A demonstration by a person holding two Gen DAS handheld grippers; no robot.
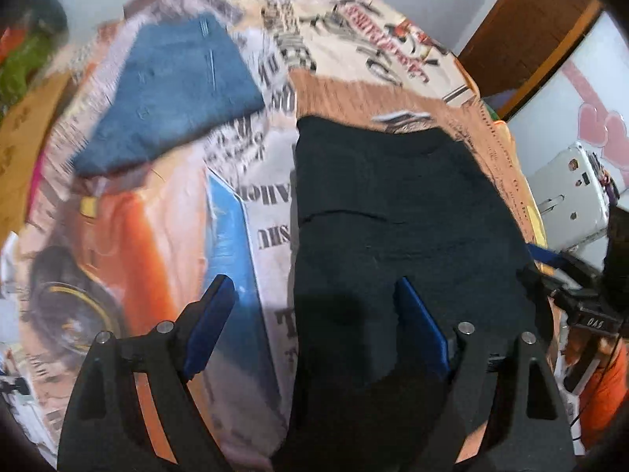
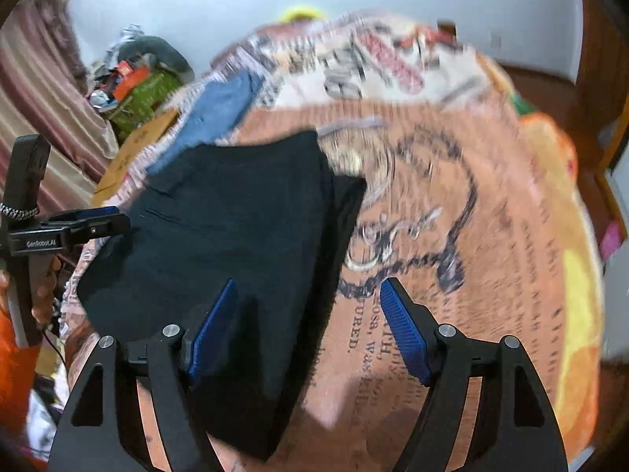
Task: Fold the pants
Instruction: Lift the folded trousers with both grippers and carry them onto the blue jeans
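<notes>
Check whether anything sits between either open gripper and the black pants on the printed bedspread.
Nothing visible does. The left gripper and right gripper both hang open directly over the black pants. The folded blue jeans lie apart, farther back.

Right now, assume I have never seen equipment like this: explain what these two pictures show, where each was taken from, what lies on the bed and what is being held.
There is no robot here. A person holds a handheld gripper in each hand, and each carries a wide-angle camera looking forward along its two blue-padded fingers. One picture comes from the left gripper, the other from the right gripper. Both look down on a printed bedspread. On it lie black pants, already folded into a compact block, and further back a folded blue garment. Both grippers are open over the near end of the black pants, and nothing is held. At the left edge of the right view you can see the other gripper from the side.
</notes>
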